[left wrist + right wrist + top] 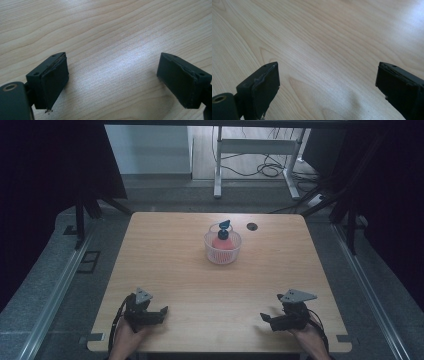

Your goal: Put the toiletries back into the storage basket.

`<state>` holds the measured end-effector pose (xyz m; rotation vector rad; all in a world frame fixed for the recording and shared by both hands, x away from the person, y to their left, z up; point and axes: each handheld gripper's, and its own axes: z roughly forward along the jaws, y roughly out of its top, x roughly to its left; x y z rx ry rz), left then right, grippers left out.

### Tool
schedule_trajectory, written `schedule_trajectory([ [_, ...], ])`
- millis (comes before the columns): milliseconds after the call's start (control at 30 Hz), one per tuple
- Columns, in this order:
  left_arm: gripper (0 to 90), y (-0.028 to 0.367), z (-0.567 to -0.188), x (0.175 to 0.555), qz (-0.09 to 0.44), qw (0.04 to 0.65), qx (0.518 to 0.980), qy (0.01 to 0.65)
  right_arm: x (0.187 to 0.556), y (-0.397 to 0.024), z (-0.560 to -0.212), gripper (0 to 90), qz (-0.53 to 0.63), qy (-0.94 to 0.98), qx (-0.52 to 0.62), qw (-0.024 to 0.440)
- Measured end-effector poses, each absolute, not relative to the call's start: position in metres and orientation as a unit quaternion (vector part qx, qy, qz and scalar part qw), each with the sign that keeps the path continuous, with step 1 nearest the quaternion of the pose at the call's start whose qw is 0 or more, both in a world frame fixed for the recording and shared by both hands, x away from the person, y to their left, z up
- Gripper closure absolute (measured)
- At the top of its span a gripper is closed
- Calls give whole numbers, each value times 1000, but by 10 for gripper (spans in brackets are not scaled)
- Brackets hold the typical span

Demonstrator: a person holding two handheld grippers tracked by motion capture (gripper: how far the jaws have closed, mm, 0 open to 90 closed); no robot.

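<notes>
1. Resting near the table's (175, 270) front edge, the left gripper (152, 312) and right gripper (272, 320) are gaping wide, holding nothing.
2. Sitting beyond, mid-table, one white basket (222, 254) is holding one red bottle (221, 242), standing upright, blue cap topmost.

Red bottle (222, 240) upright in white basket (223, 254), both grippers well apart
</notes>
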<state>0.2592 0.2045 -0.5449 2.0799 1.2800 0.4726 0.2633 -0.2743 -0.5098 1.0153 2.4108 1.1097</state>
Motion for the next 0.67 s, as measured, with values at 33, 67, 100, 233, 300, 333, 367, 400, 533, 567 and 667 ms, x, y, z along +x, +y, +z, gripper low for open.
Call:
schedule_trajectory([
  [33, 101, 204, -545, 259, 180, 321, 792, 487, 263, -275, -512, 51, 384, 840, 353, 150],
  [67, 101, 204, -545, 259, 180, 321, 792, 487, 263, -275, -514, 51, 381, 841, 352, 151],
  [100, 101, 205, -545, 259, 180, 321, 792, 487, 263, -275, -516, 51, 378, 843, 353, 151],
  [233, 101, 204, -545, 259, 180, 321, 792, 487, 264, -275, -523, 45, 365, 848, 355, 149],
  [300, 101, 204, -545, 259, 180, 321, 792, 487, 264, -276, -528, 43, 360, 850, 355, 149],
  [333, 101, 204, -545, 259, 180, 321, 792, 487, 264, -276, -529, 43, 357, 851, 356, 150],
  [367, 101, 204, -545, 259, 180, 321, 792, 487, 264, -276, -532, 43, 356, 851, 355, 150],
  [400, 101, 204, -545, 259, 180, 321, 792, 487, 264, -276, -534, 41, 354, 853, 355, 148],
  [533, 101, 205, -545, 259, 180, 321, 792, 487, 265, -275, -540, 0, 341, 860, 352, 144],
  [567, 101, 205, -545, 259, 180, 321, 792, 487, 265, -275, -542, 0, 343, 859, 353, 140],
  [667, 101, 204, -545, 259, 180, 321, 792, 487, 265, -275, -543, 0, 348, 858, 351, 143],
])
